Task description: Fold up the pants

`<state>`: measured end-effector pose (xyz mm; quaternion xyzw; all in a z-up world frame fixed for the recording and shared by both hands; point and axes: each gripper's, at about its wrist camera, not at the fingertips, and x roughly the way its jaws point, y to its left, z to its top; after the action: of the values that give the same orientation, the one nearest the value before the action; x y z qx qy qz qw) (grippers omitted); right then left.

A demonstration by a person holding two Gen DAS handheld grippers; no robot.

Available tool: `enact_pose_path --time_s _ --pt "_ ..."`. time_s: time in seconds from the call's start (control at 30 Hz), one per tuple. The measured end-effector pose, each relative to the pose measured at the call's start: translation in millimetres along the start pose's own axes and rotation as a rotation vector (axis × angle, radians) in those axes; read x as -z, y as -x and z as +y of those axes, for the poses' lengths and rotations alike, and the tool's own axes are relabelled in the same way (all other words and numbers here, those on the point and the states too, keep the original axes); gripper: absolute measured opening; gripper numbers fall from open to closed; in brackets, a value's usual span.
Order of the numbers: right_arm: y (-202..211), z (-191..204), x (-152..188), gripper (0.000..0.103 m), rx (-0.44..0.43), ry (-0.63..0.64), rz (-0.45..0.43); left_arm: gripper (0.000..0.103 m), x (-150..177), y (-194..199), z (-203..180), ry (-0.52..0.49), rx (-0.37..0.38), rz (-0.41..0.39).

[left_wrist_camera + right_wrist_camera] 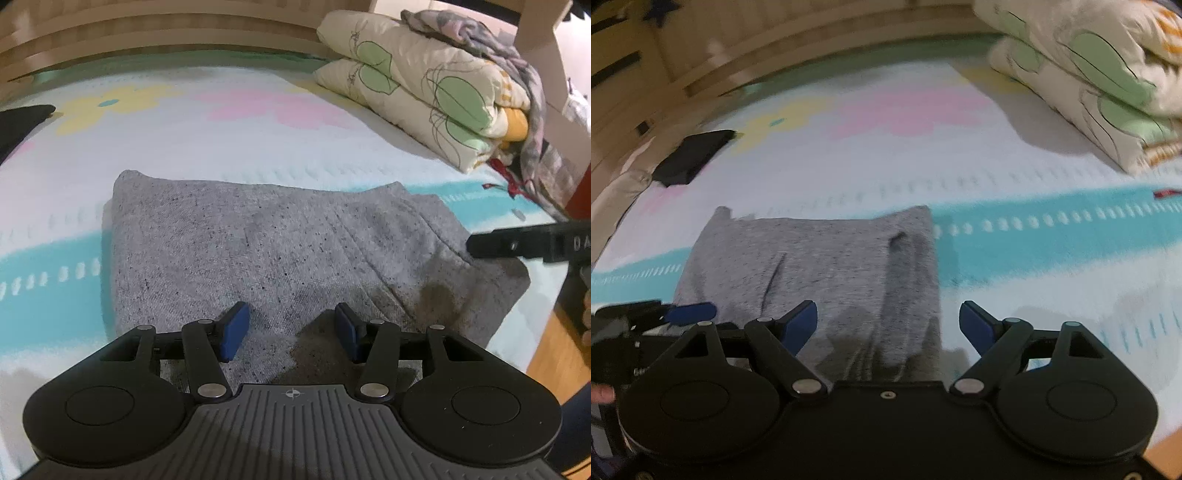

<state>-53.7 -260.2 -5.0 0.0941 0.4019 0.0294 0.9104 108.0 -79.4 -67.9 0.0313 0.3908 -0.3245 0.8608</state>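
The grey speckled pants (258, 251) lie folded into a compact rectangle on the bed, with a dark stain near their right front part. My left gripper (291, 328) is open and empty, just above the pants' near edge. In the right wrist view the pants (820, 266) lie ahead and to the left. My right gripper (888, 325) is open and empty, over the pants' right near corner. The right gripper's black finger (517, 243) shows at the right edge of the left wrist view. The left gripper's blue pad (690, 313) shows at the left of the right wrist view.
The bed has a white, teal and pastel flowered sheet (221, 122). A folded cream quilt with green leaves (424, 88) and a grey cloth sit at the back right. A black item (690, 157) lies at the far left. A wooden headboard (147, 33) runs behind. Wood floor (554, 350) lies to the right.
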Motion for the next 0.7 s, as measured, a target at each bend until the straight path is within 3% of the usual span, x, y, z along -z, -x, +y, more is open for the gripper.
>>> enact_pose_path --time_s 0.23,0.6,0.7 --pt "-23.2 9.6 3.2 0.085 -0.063 0.025 0.052 0.050 5.1 9.0 5.4 0.017 0.013 -0.006" --pt "-55.1 5.9 1.5 0.087 -0.152 -0.061 0.101 0.050 1.3 15.4 21.0 0.114 0.071 -0.026" --pt "-57.9 2.4 -2.3 0.086 -0.158 -0.099 0.096 0.050 0.0 22.9 26.7 0.137 0.053 -0.053"
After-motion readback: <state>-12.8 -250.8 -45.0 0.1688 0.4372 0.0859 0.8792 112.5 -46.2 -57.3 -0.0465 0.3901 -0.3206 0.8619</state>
